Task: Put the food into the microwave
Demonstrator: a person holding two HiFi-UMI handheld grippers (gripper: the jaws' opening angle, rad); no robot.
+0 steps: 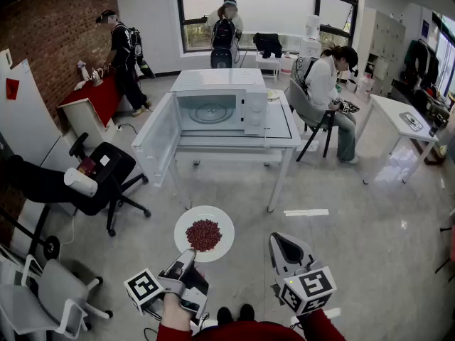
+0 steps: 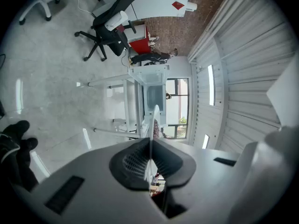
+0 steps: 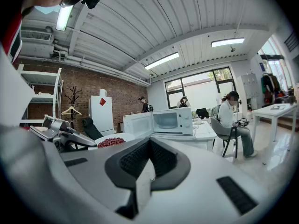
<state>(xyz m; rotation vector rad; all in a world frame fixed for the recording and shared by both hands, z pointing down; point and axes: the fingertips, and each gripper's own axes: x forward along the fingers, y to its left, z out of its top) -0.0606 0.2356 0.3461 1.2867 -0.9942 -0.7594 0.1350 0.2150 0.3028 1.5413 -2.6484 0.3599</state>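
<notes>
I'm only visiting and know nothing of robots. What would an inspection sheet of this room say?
Surface: white table carries the microwave.
Job's things: microwave door open; plate of red food held in the air, short of the table.
Clutter: black office chair.
Grippers: left gripper shut on the plate rim; right gripper shut, empty.
Cables: thin dark lead on floor left of table.
Surroundings: seated person at right; brick wall at left.

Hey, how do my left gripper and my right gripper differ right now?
The left gripper is shut on the rim of the white plate of red beans; the right gripper is shut on nothing. The left gripper is rolled onto its side, its marker cube out to the left; the right gripper sits upright, cube on top. Both point toward the open microwave.
</notes>
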